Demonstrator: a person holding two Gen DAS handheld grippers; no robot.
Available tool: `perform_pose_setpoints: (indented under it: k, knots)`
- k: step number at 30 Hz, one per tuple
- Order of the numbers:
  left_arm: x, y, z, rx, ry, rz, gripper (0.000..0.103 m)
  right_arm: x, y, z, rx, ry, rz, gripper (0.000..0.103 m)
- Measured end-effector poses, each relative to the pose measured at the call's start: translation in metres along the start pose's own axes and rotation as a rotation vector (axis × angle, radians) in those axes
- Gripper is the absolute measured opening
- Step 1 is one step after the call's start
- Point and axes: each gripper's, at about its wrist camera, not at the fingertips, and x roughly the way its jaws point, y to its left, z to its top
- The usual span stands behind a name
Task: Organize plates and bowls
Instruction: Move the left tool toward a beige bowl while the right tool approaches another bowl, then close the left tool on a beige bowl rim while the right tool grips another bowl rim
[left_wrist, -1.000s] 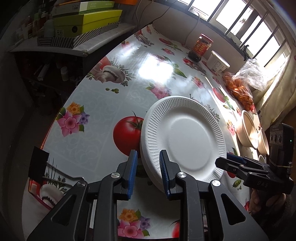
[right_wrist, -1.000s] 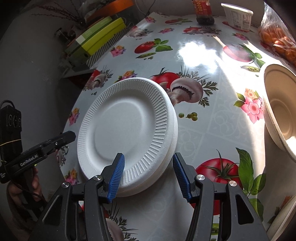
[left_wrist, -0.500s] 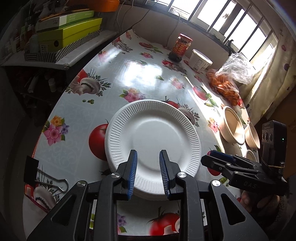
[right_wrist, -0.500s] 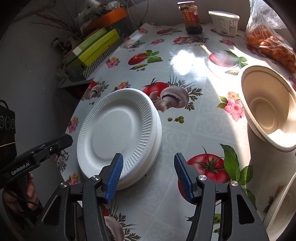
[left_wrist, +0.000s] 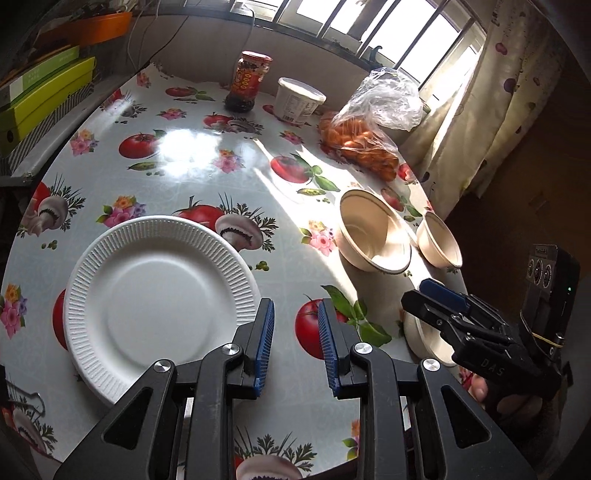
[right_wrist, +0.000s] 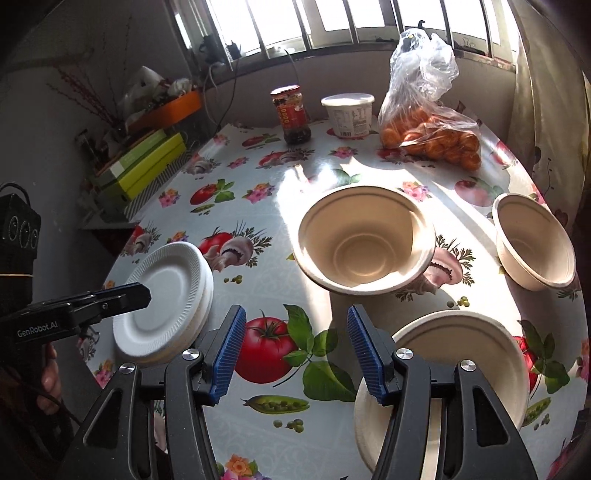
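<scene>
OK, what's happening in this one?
A person with a gripper in each hand is sorting paper tableware on a table. The white plates sit stacked at the table's left edge. Three beige bowls are separate: the big bowl, the small bowl and the near bowl. The left gripper and right gripper hold nothing.

Left of me: plate stack (right_wrist: 162, 306) — on the table (right_wrist: 266, 236).
Right: two bowls (right_wrist: 364, 243) side by side.
Nearest me: another bowl (right_wrist: 461, 354).
Behind: jar (right_wrist: 291, 114), tub (right_wrist: 349, 114), bag (right_wrist: 428, 122).
</scene>
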Motion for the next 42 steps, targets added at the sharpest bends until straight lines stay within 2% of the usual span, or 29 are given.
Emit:
perform_pose_setpoints:
  k: [6,10,13,16,19,21,25,39,42]
  knots:
    - [0.015,-0.035,0.013,0.073,-0.042,-0.017,0.026,-0.023,-0.029,0.001,-0.015,-0.064,-0.060,0.058]
    - [0.032,-0.049,0.020,0.081,-0.025,0.005,0.026,-0.029,-0.052,0.006,-0.006,-0.084,-0.082,0.058]
    - [0.049,-0.053,0.024,0.088,0.019,0.059,0.026,-0.030,-0.066,0.014,-0.010,-0.096,-0.083,0.058]
    - [0.058,-0.059,0.026,0.110,0.019,0.086,0.026,-0.029,-0.079,0.021,-0.026,-0.099,-0.092,0.061]
    - [0.063,-0.073,0.029,0.180,-0.027,0.212,0.026,-0.022,-0.092,0.028,-0.032,-0.062,-0.089,0.068]
    - [0.070,-0.077,0.031,0.204,-0.027,0.271,0.026,-0.014,-0.098,0.032,-0.042,-0.026,-0.084,0.069]
    - [0.087,-0.077,0.032,0.175,0.014,0.252,0.026,-0.001,-0.110,0.037,-0.028,0.009,-0.083,0.069]
    - [0.106,-0.084,0.043,0.173,0.000,0.296,0.026,0.024,-0.118,0.060,-0.054,0.036,-0.052,0.069]
    - [0.110,-0.080,0.046,0.157,0.014,0.278,0.026,0.030,-0.121,0.062,-0.054,0.045,-0.046,0.069]
